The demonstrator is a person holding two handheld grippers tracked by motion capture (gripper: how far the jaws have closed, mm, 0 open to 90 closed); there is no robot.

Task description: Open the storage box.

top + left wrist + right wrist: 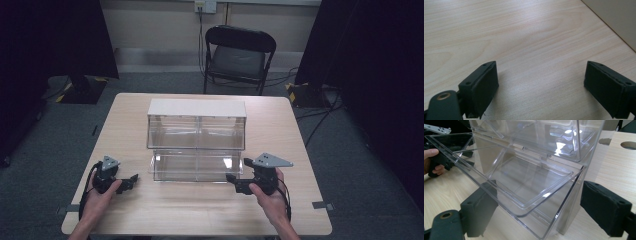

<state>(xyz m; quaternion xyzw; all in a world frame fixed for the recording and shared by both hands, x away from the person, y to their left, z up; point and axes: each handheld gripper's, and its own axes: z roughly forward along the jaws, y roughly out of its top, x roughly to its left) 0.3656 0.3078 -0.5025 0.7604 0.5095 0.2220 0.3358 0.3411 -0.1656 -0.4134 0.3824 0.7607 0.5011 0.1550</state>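
Each matte black plastic two-jaw claw, left (131, 179) and right (235, 181), carries a grey three-cornered plate with small holes, a trailing black cable, and thick rectangular jaw pads with recessed screw holes.

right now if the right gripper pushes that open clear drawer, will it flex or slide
The clear drawer looks like rigid, thin acrylic, so it probably won't flex much. It appears empty, hence likely light, and may shift the whole clear drawer unit on the smooth wooden table. Its glossy walls could be slippery against the right gripper.

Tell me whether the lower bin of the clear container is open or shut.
Open: the lower bin juts forward from the clear container, and its rim tilts outward, empty inside.
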